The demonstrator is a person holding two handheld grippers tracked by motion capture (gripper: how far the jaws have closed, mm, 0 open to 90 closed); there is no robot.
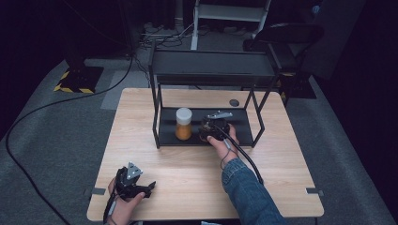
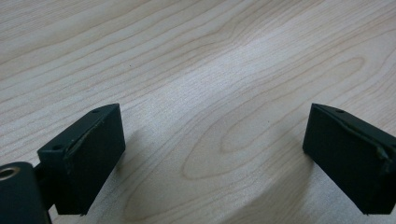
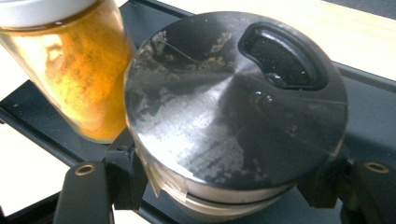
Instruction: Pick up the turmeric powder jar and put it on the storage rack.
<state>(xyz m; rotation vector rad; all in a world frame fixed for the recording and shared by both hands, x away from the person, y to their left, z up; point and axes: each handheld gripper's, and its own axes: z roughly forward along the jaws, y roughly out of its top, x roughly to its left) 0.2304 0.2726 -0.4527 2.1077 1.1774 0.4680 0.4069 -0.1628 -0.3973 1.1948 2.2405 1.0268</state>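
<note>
Right gripper view: dark-lidded jar between right hand-held gripper jaws.

This looks like a lab or a test room, not a home. A small wooden table stands alone on grey carpet, and the room around it is dark. Long black cables run across the floor. Yellow and black warning tape marks the foot of a stand at the back left. A black metal rack sits on the table. Behind it are a white frame and a black chair. A person holds a tool with a cable in each hand.
</note>
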